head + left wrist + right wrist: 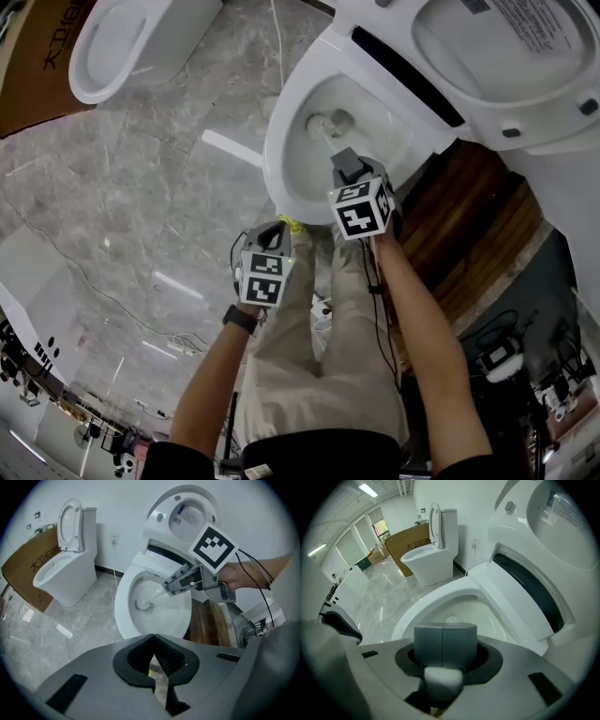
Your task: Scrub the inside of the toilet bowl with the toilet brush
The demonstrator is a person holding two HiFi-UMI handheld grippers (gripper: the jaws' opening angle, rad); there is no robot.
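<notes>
The white toilet bowl (pixel 281 178) stands open with its lid (pixel 511 47) raised. A white toilet brush has its round head (pixel 321 122) low inside the bowl near the drain. My right gripper (pixel 345 167) is over the bowl's near rim, shut on the brush handle (pixel 443 679). In the right gripper view the brush head (pixel 452 619) peeks out just beyond the closed jaws (pixel 444 641). My left gripper (pixel 272 232) hangs outside the bowl, below its front rim, shut and holding nothing. The left gripper view looks past its closed jaws (pixel 152 660) at the brush head (pixel 143 604) in the bowl (pixel 123 616).
A second toilet (pixel 122 47) stands at the far left in front of a cardboard box (pixel 33 70). A white strip (pixel 230 148) lies on the grey marble floor. A wooden floor section (pixel 469 234) runs right of the bowl. Cables and gear (pixel 497 356) sit at lower right.
</notes>
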